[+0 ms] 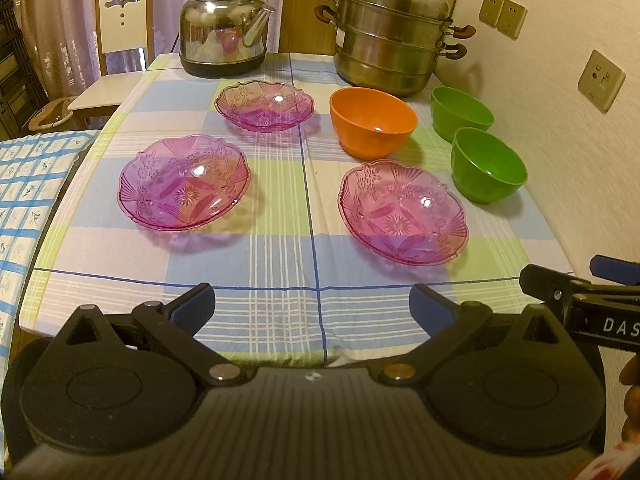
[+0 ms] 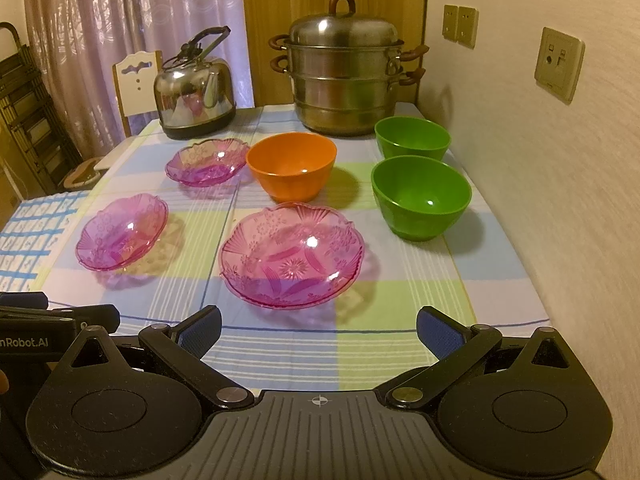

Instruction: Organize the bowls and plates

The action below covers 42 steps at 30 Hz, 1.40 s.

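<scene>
**Table inventory: three pink plates, three bowls, two grippers at the near edge**

Lettering: the right gripper (image 2: 318, 330) shows "DAS" in white on its black body where it enters the left wrist view; the left gripper (image 1: 312, 304) shows "nRobot.AI" (start cut off) in the right wrist view. No other writing is readable.

Grippers: both hover over the near edge of the checked tablecloth (image 1: 280, 320), side by side, blue-padded fingers spread wide, nothing between them.

Task items, all apart from one another:
- Pink patterned glass plate, near right (image 2: 292, 254), closest to the right gripper.
- Pink patterned glass plate, near left (image 1: 184, 182).
- Pink patterned glass plate, far left (image 1: 264, 105).
- Orange bowl (image 1: 372, 120), centre, just behind the near right plate.
- Green bowl, nearer (image 2: 421, 196), along the wall side.
- Green bowl, farther (image 2: 412, 137), just behind the first.

Surroundings: a steel kettle (image 1: 224, 36) and a tiered steel steamer pot (image 1: 392, 36) with lid stand at the far end of the table (behind all the dishes). A white-backed chair (image 1: 124, 20) stands at the left, curtains (image 2: 120, 40) beyond, wall sockets (image 2: 559, 63) at the right.
</scene>
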Each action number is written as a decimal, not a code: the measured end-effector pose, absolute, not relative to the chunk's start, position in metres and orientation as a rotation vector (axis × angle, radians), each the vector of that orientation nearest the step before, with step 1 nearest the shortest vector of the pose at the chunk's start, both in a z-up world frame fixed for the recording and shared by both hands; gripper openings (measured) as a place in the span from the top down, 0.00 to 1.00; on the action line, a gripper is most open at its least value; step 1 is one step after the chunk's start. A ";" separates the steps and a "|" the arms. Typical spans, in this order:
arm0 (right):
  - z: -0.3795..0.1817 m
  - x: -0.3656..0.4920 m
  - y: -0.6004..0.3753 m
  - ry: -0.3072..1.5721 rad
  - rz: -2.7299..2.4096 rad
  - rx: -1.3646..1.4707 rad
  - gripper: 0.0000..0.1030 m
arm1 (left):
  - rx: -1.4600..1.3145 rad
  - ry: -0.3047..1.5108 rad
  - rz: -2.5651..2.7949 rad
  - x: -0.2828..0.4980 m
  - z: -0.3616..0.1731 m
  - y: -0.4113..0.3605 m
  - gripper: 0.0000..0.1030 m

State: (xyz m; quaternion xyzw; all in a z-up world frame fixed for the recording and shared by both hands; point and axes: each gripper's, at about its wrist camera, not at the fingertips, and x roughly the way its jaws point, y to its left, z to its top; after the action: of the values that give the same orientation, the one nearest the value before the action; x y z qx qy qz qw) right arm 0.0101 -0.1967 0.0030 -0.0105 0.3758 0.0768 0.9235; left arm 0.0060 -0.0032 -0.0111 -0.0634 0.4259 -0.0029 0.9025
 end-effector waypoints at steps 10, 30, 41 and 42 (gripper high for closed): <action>0.003 0.010 -0.197 0.771 0.158 -0.018 0.00 | -0.129 0.883 -0.005 0.005 -0.014 -0.004 0.00; 0.002 0.010 -0.196 0.772 0.159 -0.016 0.00 | -0.130 0.885 -0.006 0.006 -0.014 -0.004 0.00; 0.001 0.009 -0.195 0.772 0.159 -0.014 0.00 | -0.130 0.886 -0.002 0.004 -0.018 -0.004 0.00; 0.001 0.009 -0.195 0.772 0.159 -0.014 0.00 | -0.132 0.885 0.000 0.004 -0.018 -0.003 0.00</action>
State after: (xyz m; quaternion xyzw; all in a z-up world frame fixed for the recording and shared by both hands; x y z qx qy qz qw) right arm 0.0089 -0.1949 0.0007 -0.0066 0.3759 0.0776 0.9234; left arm 0.0041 -0.0034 -0.0182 -0.0639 0.4280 0.0000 0.9015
